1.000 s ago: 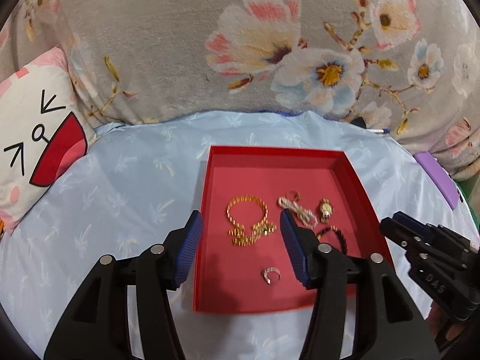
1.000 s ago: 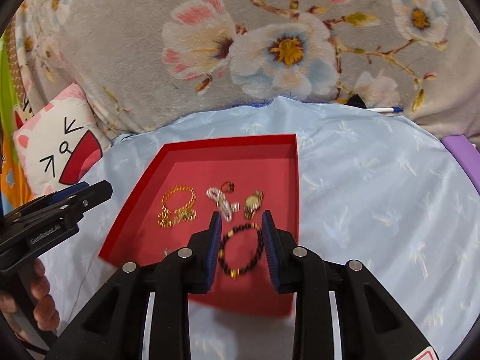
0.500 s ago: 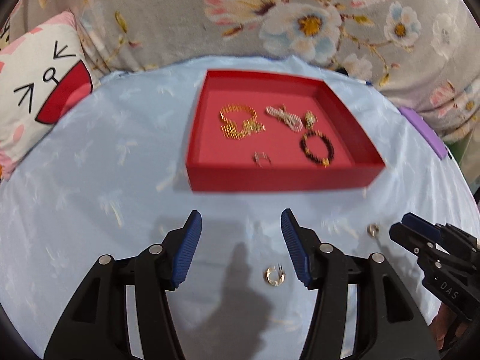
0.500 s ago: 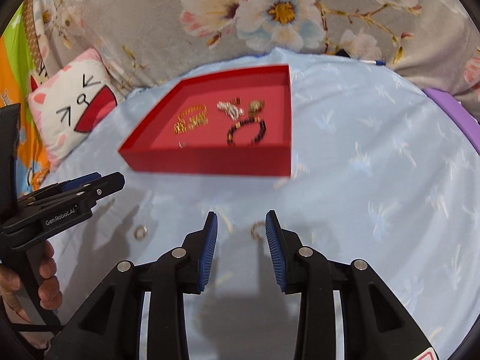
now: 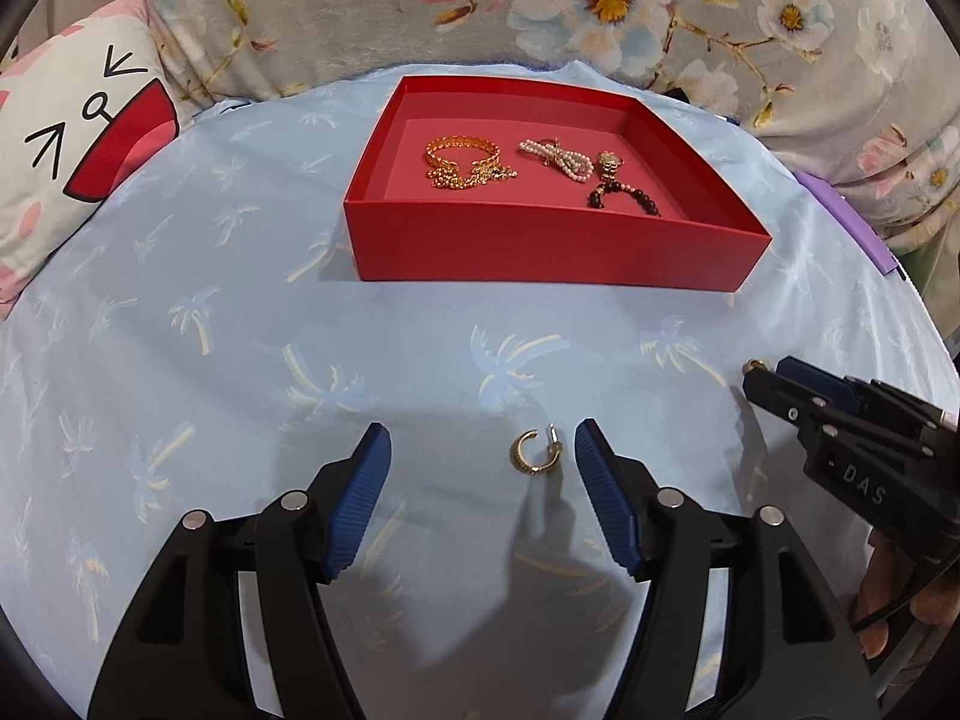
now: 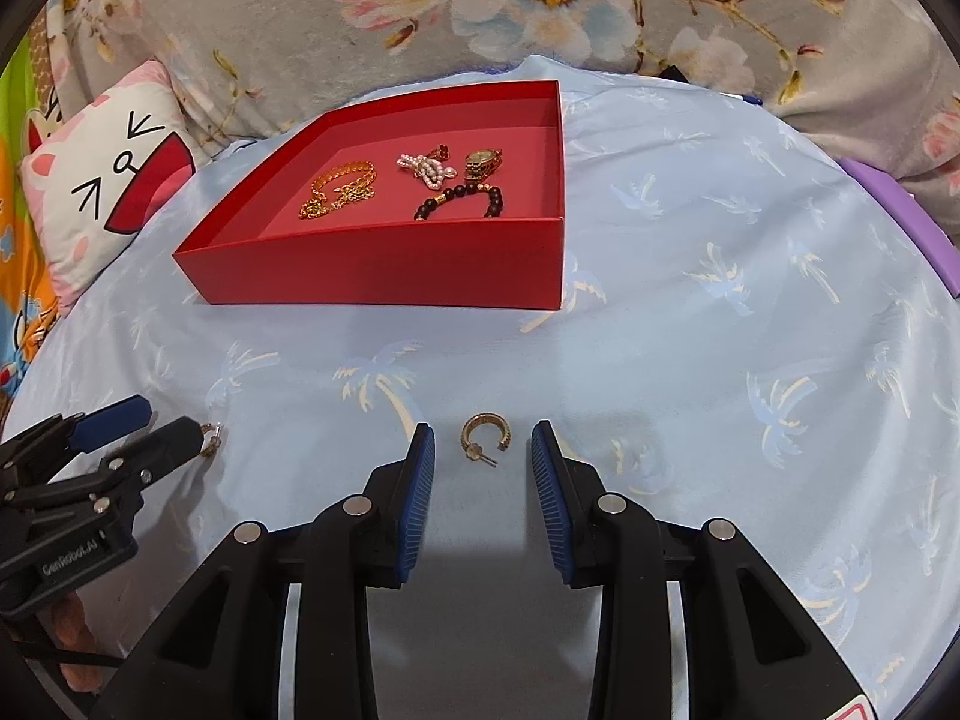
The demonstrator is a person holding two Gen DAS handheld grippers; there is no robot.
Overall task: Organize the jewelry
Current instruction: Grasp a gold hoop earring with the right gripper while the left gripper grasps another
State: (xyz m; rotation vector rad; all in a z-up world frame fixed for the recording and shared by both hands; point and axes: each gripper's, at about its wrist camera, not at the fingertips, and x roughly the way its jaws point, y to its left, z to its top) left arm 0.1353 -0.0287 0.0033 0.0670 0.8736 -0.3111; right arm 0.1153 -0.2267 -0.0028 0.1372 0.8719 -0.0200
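A red tray [image 5: 540, 246] [image 6: 384, 264] on the blue cloth holds a gold chain bracelet [image 5: 462, 162], a pearl piece [image 5: 555, 157], a small gold watch [image 5: 609, 163] and a dark bead bracelet [image 5: 624, 195]. My left gripper [image 5: 480, 450] is open and low over the cloth, around a gold hoop earring [image 5: 534, 450]. My right gripper [image 6: 477, 450] is open around a second gold hoop earring [image 6: 485, 435]. In the left wrist view the right gripper [image 5: 774, 381] shows at the right edge. In the right wrist view the left gripper [image 6: 162, 429] shows at the left edge.
The blue palm-print cloth [image 5: 240, 360] covers a rounded surface. A cat-face pillow [image 5: 66, 144] lies at the left, a floral blanket [image 5: 600, 6] behind, and a purple object [image 5: 840, 222] at the right edge. The tray's front wall stands between the earrings and the jewelry inside.
Both grippers have pulled back from over the tray and dropped to the cloth in front of it. Each now has a hoop earring between its open fingers.
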